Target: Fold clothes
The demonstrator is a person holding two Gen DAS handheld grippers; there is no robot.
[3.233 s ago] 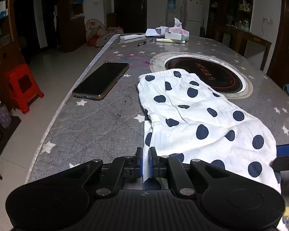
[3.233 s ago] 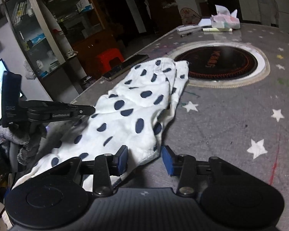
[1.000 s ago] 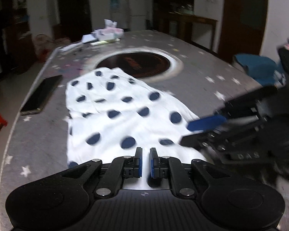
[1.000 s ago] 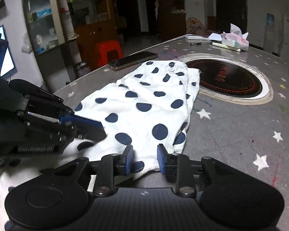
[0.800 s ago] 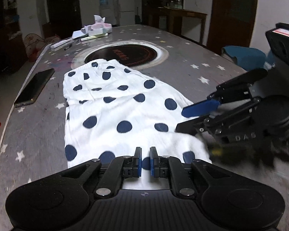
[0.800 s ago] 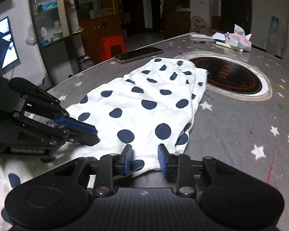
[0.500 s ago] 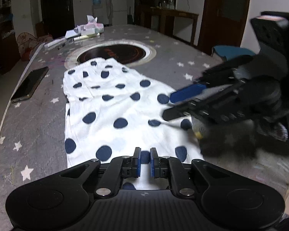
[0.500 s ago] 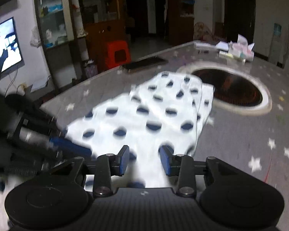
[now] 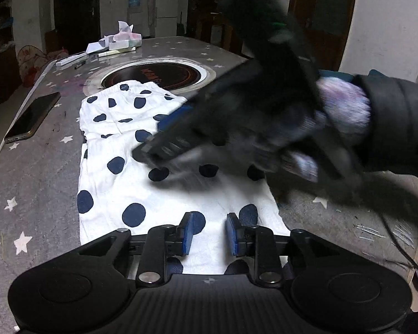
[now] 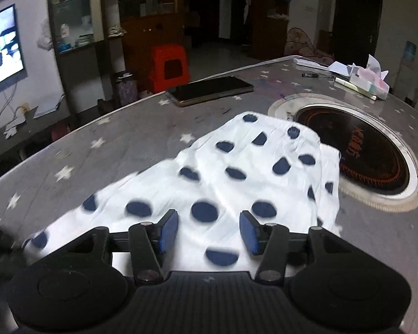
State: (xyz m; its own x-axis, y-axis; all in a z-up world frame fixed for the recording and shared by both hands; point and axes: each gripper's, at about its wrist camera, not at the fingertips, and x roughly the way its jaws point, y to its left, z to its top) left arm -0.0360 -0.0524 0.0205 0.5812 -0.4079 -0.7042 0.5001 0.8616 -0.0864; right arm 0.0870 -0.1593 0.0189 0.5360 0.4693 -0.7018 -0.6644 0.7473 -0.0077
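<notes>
A white garment with dark blue dots (image 9: pixel 119 150) lies flat on the grey star-print table (image 9: pixel 36 172), its elastic waistband at the far end. My left gripper (image 9: pixel 209 233) is open over the garment's near edge with nothing between its blue pads. My right gripper (image 10: pixel 209 232) is open and empty above the garment (image 10: pixel 231 183). In the left wrist view the right gripper (image 9: pixel 164 139) shows as a blurred black shape held by a gloved hand, above the garment's right half.
A round inset burner (image 9: pixel 153 73) lies beyond the waistband and shows in the right wrist view (image 10: pixel 356 150). A phone (image 9: pixel 32 117) lies near the table's left edge. A tissue box (image 9: pixel 124 40) and pens sit at the far end. A red stool (image 10: pixel 170 66) stands on the floor.
My left gripper has opened and let go of the garment's near edge. My right gripper has opened wider and swung over the garment towards the left. The garment now lies flat.
</notes>
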